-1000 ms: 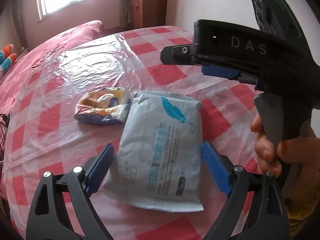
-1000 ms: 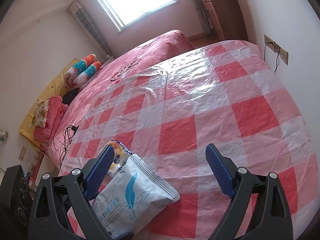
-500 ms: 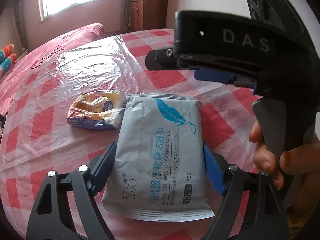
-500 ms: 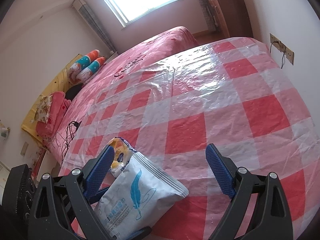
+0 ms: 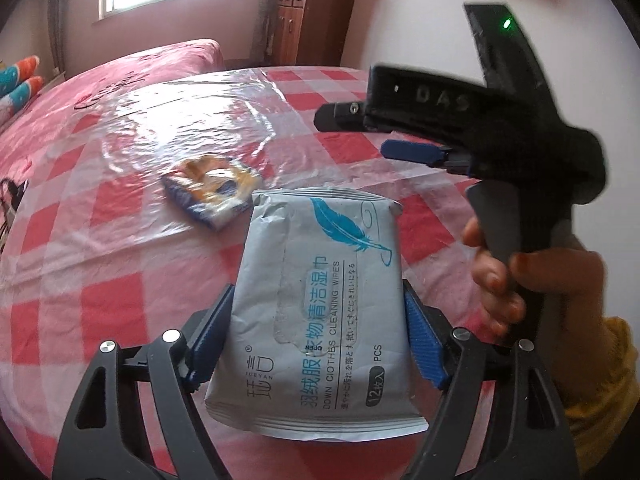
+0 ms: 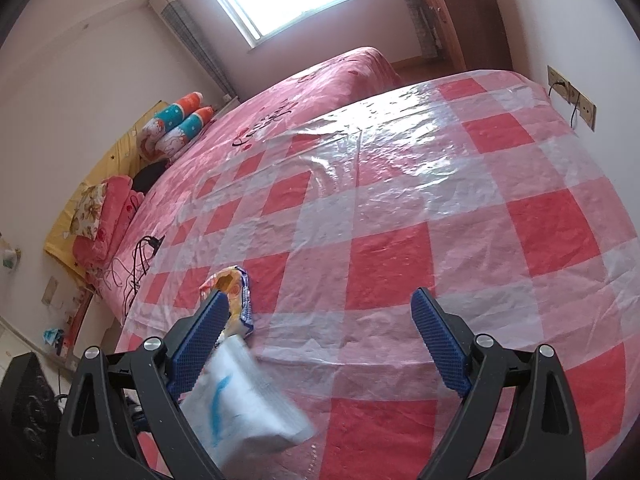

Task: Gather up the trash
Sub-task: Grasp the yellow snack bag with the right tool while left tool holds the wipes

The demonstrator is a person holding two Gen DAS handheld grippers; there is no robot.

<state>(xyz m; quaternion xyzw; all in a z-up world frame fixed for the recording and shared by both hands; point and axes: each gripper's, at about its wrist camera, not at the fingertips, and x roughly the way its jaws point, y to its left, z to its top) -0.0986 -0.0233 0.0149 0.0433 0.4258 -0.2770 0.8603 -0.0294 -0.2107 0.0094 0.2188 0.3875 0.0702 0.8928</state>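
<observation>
The left tool (image 5: 316, 344) had just closed onto the grey-blue plastic wipes packet (image 5: 320, 300); the crumpled orange-and-blue wrapper (image 5: 214, 190), mid-frame on the counter (image 5: 120, 272), remained, and the right tool (image 6: 320, 340) gaped empty

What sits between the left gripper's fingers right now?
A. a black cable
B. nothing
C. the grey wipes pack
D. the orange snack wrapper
C: in the left wrist view the wipes pack sits between the left gripper fingers, both blue pads against its sides, while the snack wrapper lies apart on the tablecloth.
</observation>
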